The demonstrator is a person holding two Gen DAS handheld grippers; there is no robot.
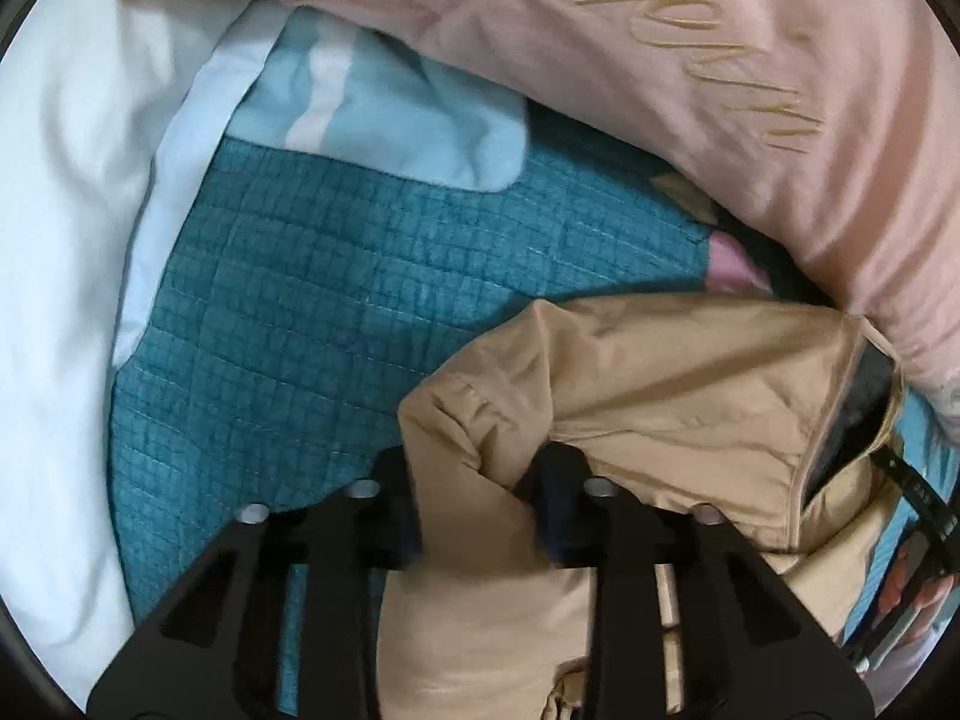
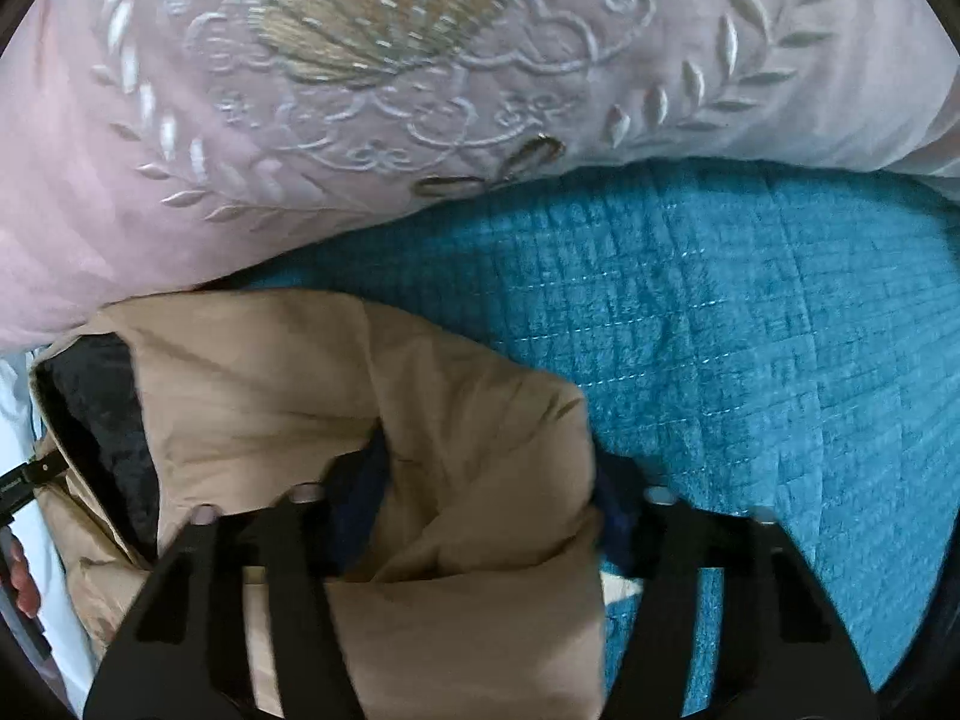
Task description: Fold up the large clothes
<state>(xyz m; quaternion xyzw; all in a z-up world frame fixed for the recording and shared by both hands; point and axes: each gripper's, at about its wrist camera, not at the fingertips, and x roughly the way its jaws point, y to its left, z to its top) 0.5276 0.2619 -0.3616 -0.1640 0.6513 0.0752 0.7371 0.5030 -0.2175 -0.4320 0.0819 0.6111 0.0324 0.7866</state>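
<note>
Both tongs clamped on the tan jacket (image 1: pixel 630 372), one at each shoulder/sleeve corner. Left tongs (image 1: pixel 480 498) pinch a bunched fold of the left corner; right tongs (image 2: pixel 486 504) grip the right corner, fabric wadded between the pads. No earlier view, so only the hold itself is confirmed.

Jacket lies on the teal quilted bedspread (image 1: pixel 288 312), collar end butted against the pink embroidered pillow (image 2: pixel 300 120); dark lining shows at the open front. White bedding (image 1: pixel 60 210) off to the left.

Step, by my read: grasp done, fold not yet made. Next move needs both corners lifted together, kept level, carried over toward the hem without dragging the pillow.
</note>
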